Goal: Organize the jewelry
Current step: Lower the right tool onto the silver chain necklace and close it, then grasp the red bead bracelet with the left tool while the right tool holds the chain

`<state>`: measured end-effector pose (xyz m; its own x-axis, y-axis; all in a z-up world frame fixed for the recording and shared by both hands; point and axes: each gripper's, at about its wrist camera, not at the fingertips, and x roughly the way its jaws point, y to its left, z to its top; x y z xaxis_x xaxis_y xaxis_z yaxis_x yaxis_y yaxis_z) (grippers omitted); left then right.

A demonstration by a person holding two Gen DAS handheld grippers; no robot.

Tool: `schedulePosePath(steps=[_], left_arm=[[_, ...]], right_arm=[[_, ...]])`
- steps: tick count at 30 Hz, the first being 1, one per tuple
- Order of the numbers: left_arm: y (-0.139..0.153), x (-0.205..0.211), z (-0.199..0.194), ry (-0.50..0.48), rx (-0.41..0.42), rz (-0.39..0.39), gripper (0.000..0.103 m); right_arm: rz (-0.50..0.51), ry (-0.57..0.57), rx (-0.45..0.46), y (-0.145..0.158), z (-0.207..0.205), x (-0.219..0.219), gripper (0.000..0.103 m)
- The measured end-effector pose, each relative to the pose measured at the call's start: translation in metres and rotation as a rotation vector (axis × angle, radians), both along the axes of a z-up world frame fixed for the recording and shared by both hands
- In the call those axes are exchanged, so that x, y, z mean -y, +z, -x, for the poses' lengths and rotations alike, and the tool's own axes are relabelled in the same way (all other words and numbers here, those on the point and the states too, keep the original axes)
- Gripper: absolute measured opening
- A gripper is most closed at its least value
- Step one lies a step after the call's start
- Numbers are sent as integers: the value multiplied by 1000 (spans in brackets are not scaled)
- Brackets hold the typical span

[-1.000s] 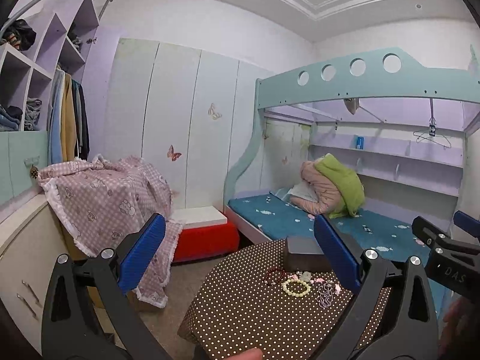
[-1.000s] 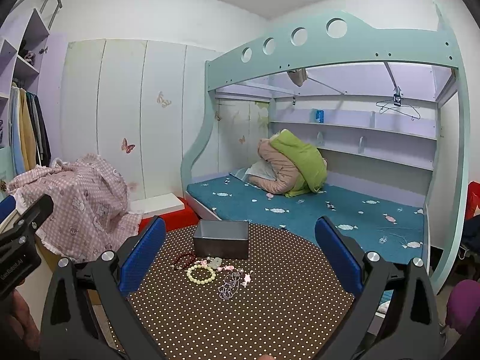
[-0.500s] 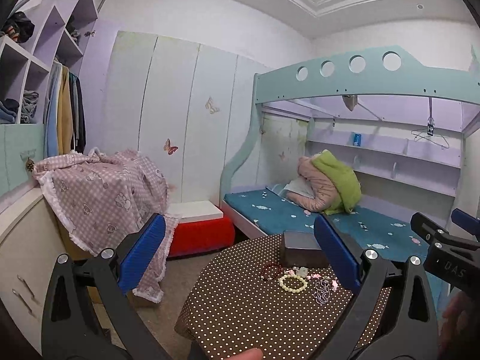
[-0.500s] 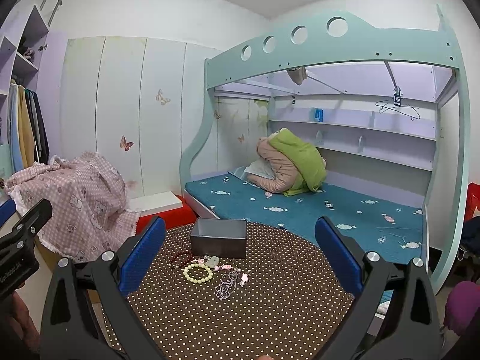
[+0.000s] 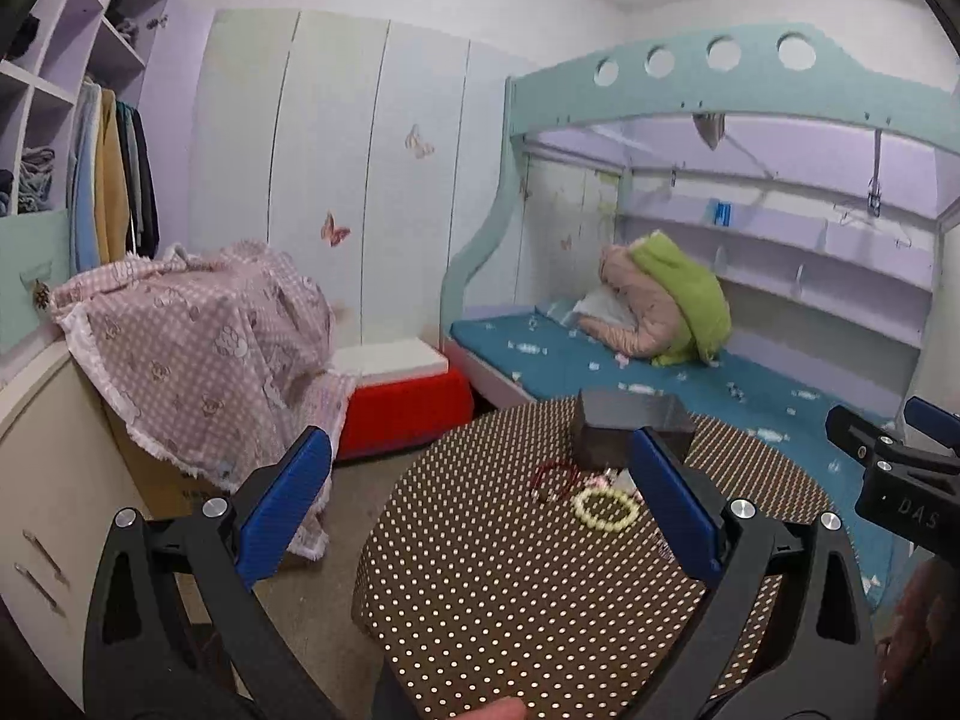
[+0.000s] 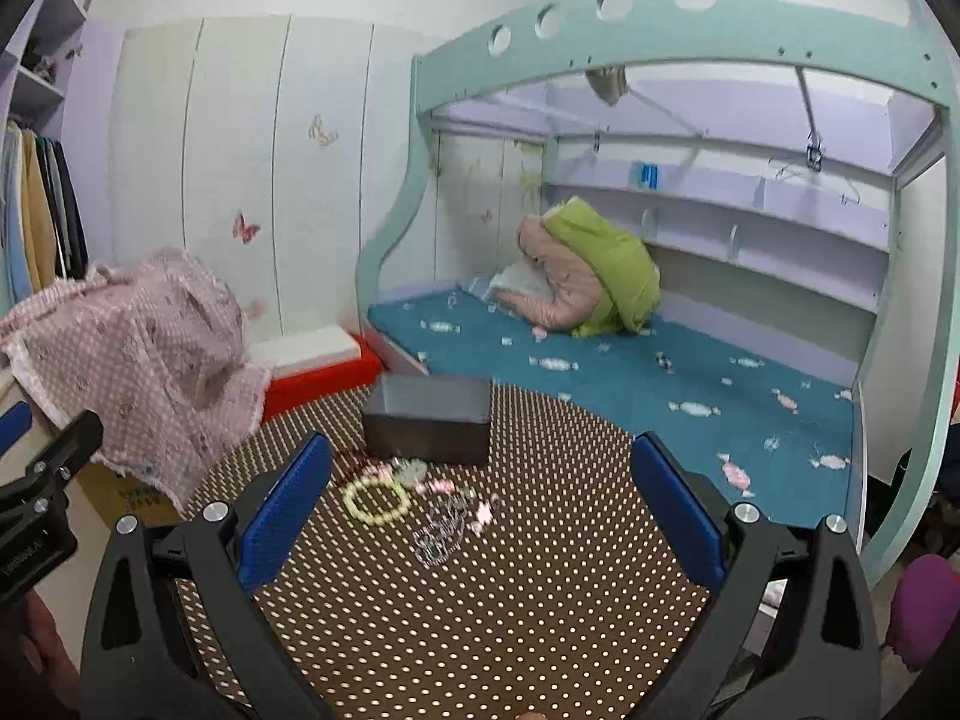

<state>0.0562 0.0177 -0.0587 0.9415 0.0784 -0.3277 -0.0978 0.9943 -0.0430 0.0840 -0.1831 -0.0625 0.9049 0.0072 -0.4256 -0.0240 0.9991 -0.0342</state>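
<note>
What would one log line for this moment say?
left gripper: open, empty | right gripper: open, empty | pale bead bracelet, red bracelet, chain: on dotted table | dark box: behind them

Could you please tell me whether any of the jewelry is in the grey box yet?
Cannot tell fully: the grey box hides its inside, but the cream bead bracelet lies outside on the dotted table.

White capitals "DAS" read on the black plastic body of the right gripper (image 5: 900, 480), seen at the right edge of the left wrist view; any further letters are cut off. Faint, blurred lettering sits on the black plastic body of the left gripper (image 6: 36, 516) in the right wrist view; illegible. Dark print on the tan cardboard box (image 6: 129, 495) under the pink checked cloth (image 6: 138, 354); too small to read.
</note>
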Motion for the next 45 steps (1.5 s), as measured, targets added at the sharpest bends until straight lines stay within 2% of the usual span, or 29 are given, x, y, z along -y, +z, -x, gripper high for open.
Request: schedulePosePath(steps=[11, 17, 19, 22, 24, 25, 27, 30, 39, 42, 43, 44, 45], left_arm=[[-83, -1, -105, -13, -259, -25, 98], [-112, -7, -149, -5, -354, -21, 98], [-118, -8, -162, 0, -377, -17, 98], [-124, -7, -181, 1, -410, -27, 98], [-127, -5, -192, -2, -428, -42, 98], [-128, -4, -196, -2, -435, -48, 98], [-132, -2, -210, -4, -447, -59, 98], [-138, 3, -231, -17, -471, -91, 98], [-163, 25, -281, -115, -587, -169, 98], [-167, 24, -288, -139, -597, -131, 96], [-168, 22, -289, -156, -604, -104, 84], [-168, 17, -291, -198, -610, -42, 77], [-167, 17, -292, -197, -606, -50, 63]], right_arm=[[1, 44, -342, -96, -89, 7, 96], [-39, 84, -468, -133, -122, 4, 95], [-51, 109, -491, -139, -131, 0, 91], [-44, 129, -518, -147, -141, -9, 71], [-8, 141, -499, -146, -142, -16, 54], [-5, 146, -494, -147, -142, -16, 49], [-9, 164, -492, -147, -142, -15, 25], [-24, 188, -509, -145, -140, -6, 6], [-86, 208, -543, -142, -146, 15, 4], [-110, 225, -551, -138, -149, 18, 4], [-117, 233, -550, -135, -150, 20, 4], [-122, 241, -549, -132, -154, 20, 4], [-128, 247, -547, -129, -154, 19, 4]])
